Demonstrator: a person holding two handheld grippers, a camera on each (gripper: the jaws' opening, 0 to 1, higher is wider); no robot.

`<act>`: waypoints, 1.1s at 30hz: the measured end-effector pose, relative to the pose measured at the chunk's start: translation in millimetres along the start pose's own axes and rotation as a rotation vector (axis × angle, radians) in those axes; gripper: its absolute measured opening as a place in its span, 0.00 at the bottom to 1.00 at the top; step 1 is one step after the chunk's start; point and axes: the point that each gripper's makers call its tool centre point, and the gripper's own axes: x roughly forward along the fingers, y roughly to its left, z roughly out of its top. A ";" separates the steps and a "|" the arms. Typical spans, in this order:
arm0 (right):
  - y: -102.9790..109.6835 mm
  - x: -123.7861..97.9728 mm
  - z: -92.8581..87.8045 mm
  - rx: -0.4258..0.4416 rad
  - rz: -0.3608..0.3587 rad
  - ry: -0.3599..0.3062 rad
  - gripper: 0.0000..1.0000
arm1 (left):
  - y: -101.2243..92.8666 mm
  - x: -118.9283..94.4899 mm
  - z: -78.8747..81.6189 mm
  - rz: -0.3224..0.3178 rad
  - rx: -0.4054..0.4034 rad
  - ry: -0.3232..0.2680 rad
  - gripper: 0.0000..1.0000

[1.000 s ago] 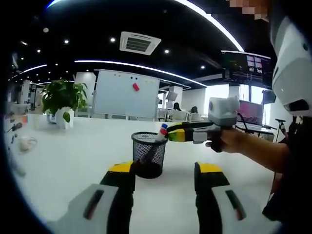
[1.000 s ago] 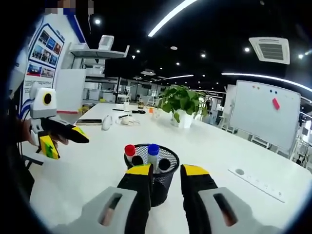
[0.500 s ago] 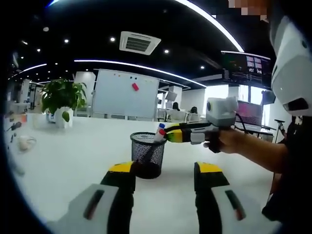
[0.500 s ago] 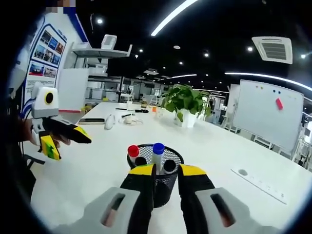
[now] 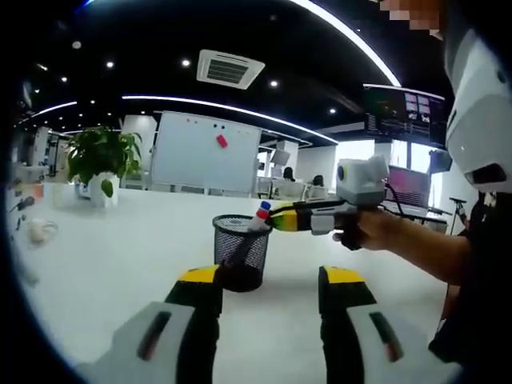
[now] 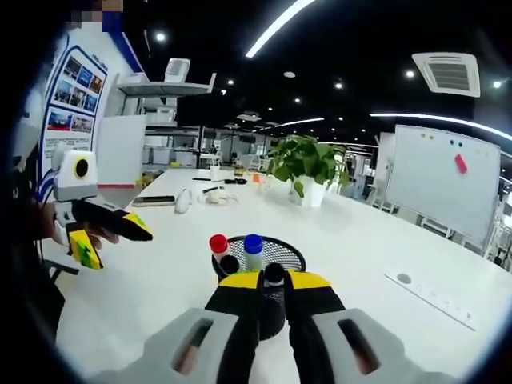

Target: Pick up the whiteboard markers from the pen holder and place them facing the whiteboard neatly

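Fingers of right gripper [image 6: 274, 282] clamped on black marker [image 6: 274, 275]; could tip pen holder [image 6: 276, 258] if yanked sideways.

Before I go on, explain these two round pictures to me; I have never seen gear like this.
A person holds a pair of tongs in each hand, with a camera riding on each. In the left gripper view, the left tongs stand open near a black mesh pen holder on a white table. In the right gripper view, the right tongs are closing around a black-capped marker in that holder, beside red and blue ones. A whiteboard stands behind.
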 end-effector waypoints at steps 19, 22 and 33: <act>3.3 -1.1 3.9 0.038 0.052 0.029 0.13 | -3.7 -3.2 0.3 -0.002 0.009 0.003 0.49; 2.9 -2.6 5.8 0.043 0.049 0.027 0.13 | -5.3 -5.0 1.1 -0.004 0.009 -0.001 0.49; 1.4 -7.9 14.5 0.036 0.043 0.026 0.13 | -7.4 -4.8 1.7 -0.009 0.018 0.002 0.49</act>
